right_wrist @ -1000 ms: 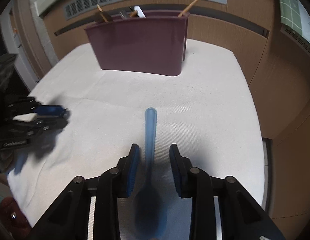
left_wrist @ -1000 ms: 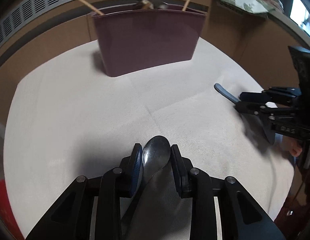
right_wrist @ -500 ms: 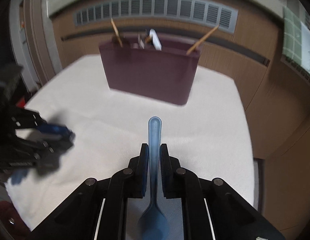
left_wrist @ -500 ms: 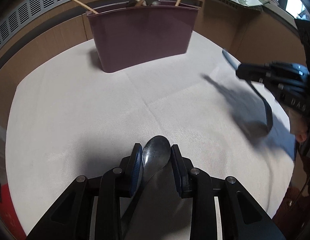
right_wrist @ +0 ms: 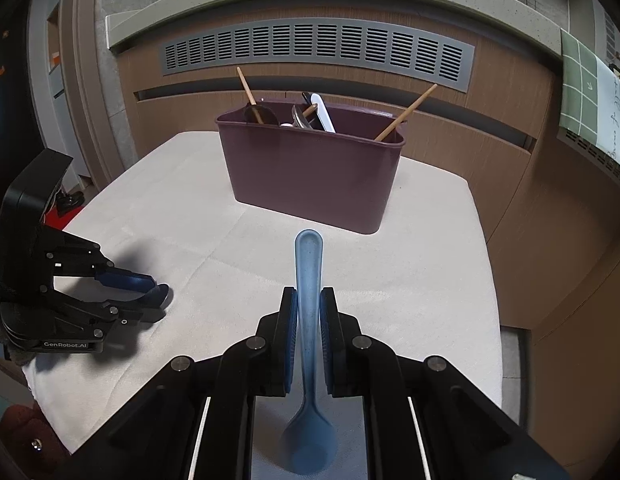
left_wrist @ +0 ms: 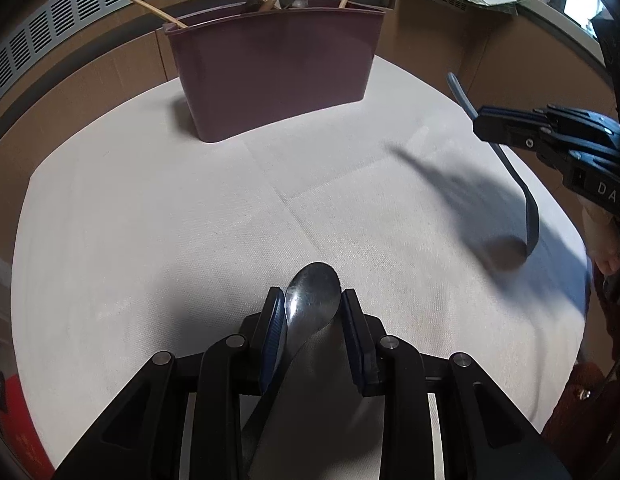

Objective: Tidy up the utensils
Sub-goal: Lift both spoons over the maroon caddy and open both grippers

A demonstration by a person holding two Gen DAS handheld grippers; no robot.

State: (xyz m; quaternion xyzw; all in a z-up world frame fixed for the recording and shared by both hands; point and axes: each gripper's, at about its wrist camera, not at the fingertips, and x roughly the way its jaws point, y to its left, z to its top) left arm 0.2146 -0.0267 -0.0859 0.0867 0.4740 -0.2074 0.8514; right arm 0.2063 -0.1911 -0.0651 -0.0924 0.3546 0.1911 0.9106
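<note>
Two spoons are in hand and neither is filed yet, so the sorting looks partly done: the maroon utensil caddy (right_wrist: 314, 172) at the far side of the cloth-covered counter (left_wrist: 150, 216) already holds chopsticks (right_wrist: 406, 112), a white handle and some metal pieces, while the rest of the cloth is bare in both views. The right gripper (right_wrist: 308, 332) is clenched on the stem of a blue plastic spoon (right_wrist: 309, 280), handle tip pointing toward the caddy and bowl hanging back under the jaws, clear of the cloth. The left gripper (left_wrist: 312, 320) has a metal spoon (left_wrist: 312, 300) between its pads at the bowl, low over the counter at lower centre; the bowl fills the gap and appears gripped. What remains, as I judge it, is carrying each spoon to the caddy. The right wrist view looks down into the caddy's open top and compartments; the left wrist view sees only its front wall, but shows the blue spoon side-on, lifted, with its shadow beneath.
</note>
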